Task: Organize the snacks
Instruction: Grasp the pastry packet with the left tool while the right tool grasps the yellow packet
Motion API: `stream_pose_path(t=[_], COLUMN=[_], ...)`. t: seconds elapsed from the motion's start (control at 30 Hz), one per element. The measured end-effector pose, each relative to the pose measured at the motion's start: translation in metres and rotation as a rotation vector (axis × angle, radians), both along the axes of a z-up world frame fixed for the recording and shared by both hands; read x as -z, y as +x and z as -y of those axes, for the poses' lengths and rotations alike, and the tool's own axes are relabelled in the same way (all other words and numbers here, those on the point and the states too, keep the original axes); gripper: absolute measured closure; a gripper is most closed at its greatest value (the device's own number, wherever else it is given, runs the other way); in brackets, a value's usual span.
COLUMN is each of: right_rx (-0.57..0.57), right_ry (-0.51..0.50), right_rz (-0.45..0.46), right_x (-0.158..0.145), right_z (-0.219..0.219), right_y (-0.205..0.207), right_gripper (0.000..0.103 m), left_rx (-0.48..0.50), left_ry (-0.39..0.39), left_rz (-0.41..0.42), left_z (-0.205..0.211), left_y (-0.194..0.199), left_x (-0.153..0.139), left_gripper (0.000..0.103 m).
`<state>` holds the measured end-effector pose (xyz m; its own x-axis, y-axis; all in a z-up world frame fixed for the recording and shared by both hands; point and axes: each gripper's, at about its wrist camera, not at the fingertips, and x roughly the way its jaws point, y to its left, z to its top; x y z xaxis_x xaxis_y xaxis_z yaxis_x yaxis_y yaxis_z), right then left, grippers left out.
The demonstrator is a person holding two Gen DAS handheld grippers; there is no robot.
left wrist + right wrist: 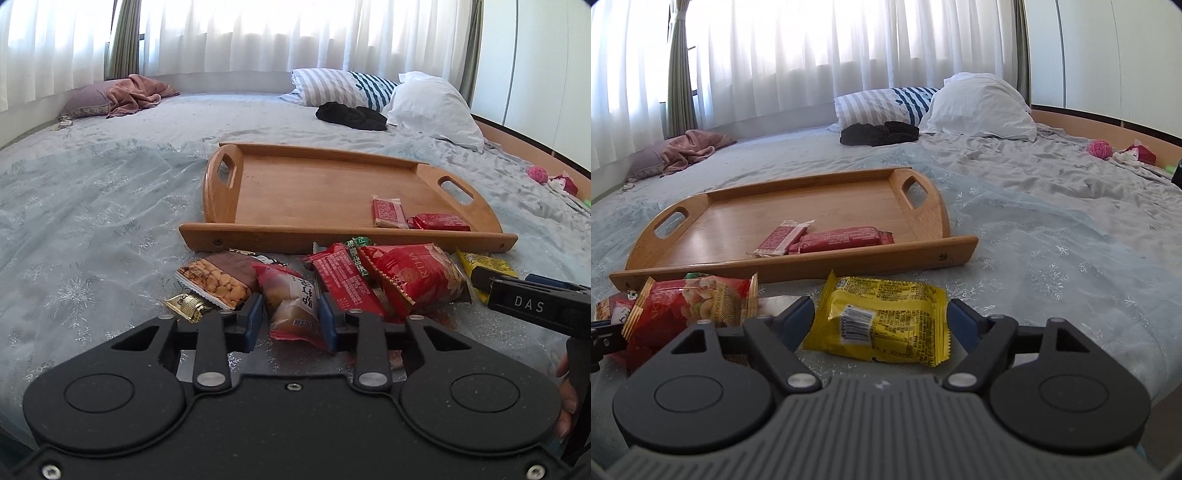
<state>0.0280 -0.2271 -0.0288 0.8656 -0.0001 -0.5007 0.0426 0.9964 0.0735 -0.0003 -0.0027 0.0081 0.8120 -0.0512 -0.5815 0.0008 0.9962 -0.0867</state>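
Pale-blue snowflake bedspread (pixel 92 229), wooden handled tray (pixel 314 184) far-centre, white curtains (pixel 240 33) behind (backlit); left gripper (pixel 291 314) clamps red bun packet (pixel 290 299), right gripper (pixel 882 317) spread around yellow packet (pixel 882 317).

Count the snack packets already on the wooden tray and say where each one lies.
2. A red and white bar lies near the wooden tray's front rail, and a red wrapped bar lies right beside it, towards the right handle. No others show on it.

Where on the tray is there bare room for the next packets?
The tray floor is bare from the left handle to the two red bars by the right handle. The pile in front of its near rail is crowded.
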Motion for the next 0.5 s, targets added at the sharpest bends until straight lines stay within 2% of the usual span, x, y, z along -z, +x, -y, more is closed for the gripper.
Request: stream_pose_path(t=[0.1, 0.33, 0.4, 0.47, 0.5], right_rx=[-0.006, -0.026, -0.035, -0.042, -0.045], right_ry=[0.002, -0.042, -0.051, -0.062, -0.067], right_rz=[-0.003, -0.009, -0.012, -0.022, -0.019], right_x=[0.0023, 0.0037, 0.0027, 0.0013, 0.0004], right_z=[-0.0022, -0.0077, -0.0084, -0.0094, -0.0099], right_y=[0.0007, 0.0027, 0.0021, 0.0019, 0.0009], right_gripper=[0.013, 0.015, 0.023, 0.038, 0.039], left_rx=[0.000, 0.011, 0.011, 0.013, 0.019], left_ry=[-0.001, 0.005, 0.002, -0.003, 0.000], left_rz=[-0.014, -0.033, -0.033, -0.035, -0.039], left_z=[0.0013, 0.0004, 0.0002, -0.0007, -0.0006], left_y=[0.0044, 0.0090, 0.0083, 0.0079, 0.0081], left_x=[0.0027, 0.0058, 0.0041, 0.0017, 0.0005], left_gripper=[0.069, 0.071, 0.073, 0.075, 0.076])
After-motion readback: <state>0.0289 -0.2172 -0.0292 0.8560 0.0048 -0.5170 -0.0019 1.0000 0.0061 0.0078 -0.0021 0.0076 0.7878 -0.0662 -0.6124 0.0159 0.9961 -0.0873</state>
